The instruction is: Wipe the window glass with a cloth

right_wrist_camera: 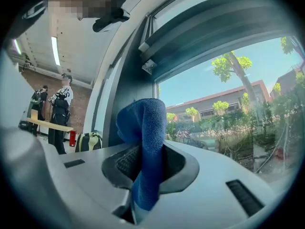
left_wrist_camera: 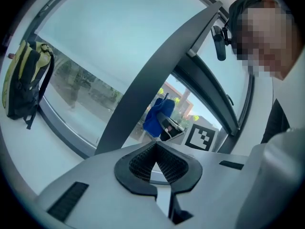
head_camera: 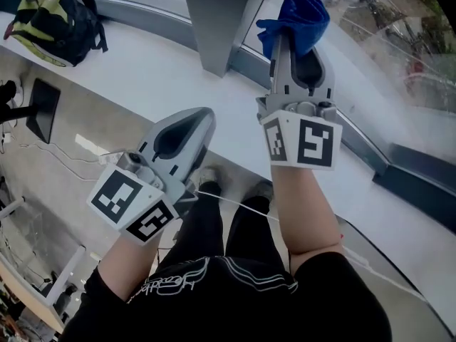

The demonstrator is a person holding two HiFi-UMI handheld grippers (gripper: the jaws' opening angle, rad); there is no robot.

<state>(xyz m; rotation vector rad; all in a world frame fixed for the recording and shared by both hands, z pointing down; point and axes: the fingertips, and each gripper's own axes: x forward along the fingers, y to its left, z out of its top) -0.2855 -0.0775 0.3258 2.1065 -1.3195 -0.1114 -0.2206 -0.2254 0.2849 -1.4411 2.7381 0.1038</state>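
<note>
The right claw (head_camera: 302,48) grips one blue cloth (head_camera: 296,16), its forearm stretched forward and raised to the window glass (head_camera: 399,55); whether cloth and pane touch cannot be told. The left claw (left_wrist_camera: 156,163), jaws together on nothing, hangs lower and tilted. One backpack (head_camera: 53,20) lies on the white sill (head_camera: 142,70).

A broad white window ledge (head_camera: 142,70) runs along under the window glass (head_camera: 399,41). A black and yellow-green backpack (head_camera: 53,16) sits on it at the left end, against the glass. Beside the ledge, the pale floor (head_camera: 78,130) carries thin white cables (head_camera: 50,155), the person's shoes (head_camera: 210,180) and a dark flat panel (head_camera: 44,104), perhaps a screen.
</note>
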